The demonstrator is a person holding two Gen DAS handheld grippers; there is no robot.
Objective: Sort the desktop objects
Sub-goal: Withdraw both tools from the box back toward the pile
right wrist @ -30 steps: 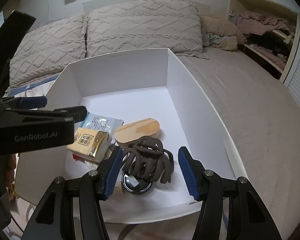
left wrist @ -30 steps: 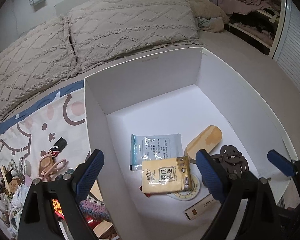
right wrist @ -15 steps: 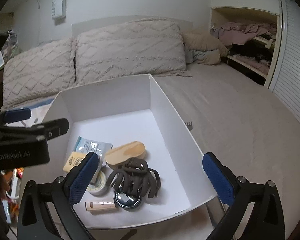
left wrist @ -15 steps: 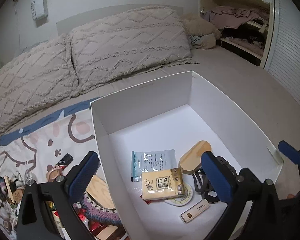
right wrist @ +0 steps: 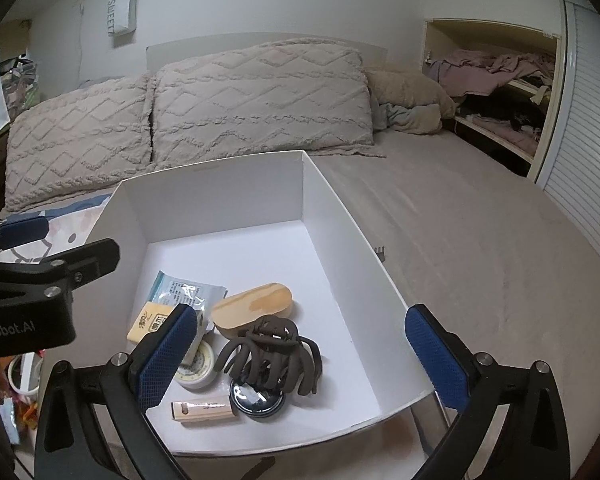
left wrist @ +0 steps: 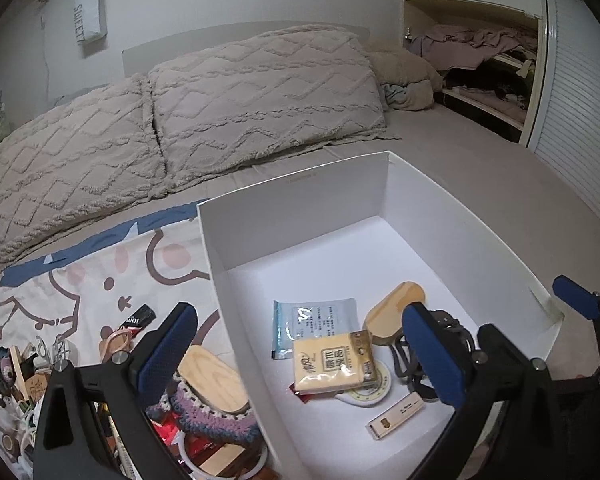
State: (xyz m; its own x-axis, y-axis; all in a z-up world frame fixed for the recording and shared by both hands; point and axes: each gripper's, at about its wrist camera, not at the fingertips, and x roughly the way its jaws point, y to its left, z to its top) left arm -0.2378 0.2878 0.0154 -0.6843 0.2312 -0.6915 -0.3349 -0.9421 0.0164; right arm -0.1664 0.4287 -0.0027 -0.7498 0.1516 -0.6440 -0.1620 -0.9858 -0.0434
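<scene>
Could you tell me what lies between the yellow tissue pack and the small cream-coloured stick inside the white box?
A round tape measure: the yellow tissue pack partly covers it, and the cream stick lies just past its near edge. The left wrist view shows this best.

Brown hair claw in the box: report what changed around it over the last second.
The right gripper has just been opening: it let go of the brown hair claw, which now lies in the white box, and drew back. The left gripper also pulled away, jaws wide. The tissue pack and wooden block stayed put.
</scene>
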